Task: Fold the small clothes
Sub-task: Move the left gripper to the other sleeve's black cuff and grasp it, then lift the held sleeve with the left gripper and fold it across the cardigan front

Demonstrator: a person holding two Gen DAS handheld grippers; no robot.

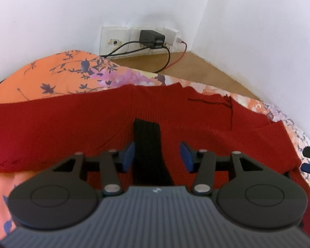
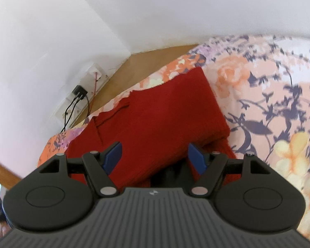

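The red ribbed knit garment (image 1: 88, 124) with a black vertical panel (image 1: 147, 144) lies spread on the floral orange-and-pink bedsheet (image 1: 57, 76), near the bed's corner by the white wall. From the right wrist view I see one part of it (image 2: 175, 111) already laid over the rest, so I judge a first fold is in; the left side stretches out long and flat, and that, I think, remains to be brought in. My left gripper (image 1: 158, 155) hovers over the black panel with its blue pads (image 1: 129, 155) wide apart, holding nothing. My right gripper (image 2: 154, 157) is likewise spread wide above the folded layer, empty. Beyond the bed, a black charger (image 1: 150, 38) sits plugged into the wall socket plate (image 1: 115, 39) above the wooden floor (image 1: 196, 66).
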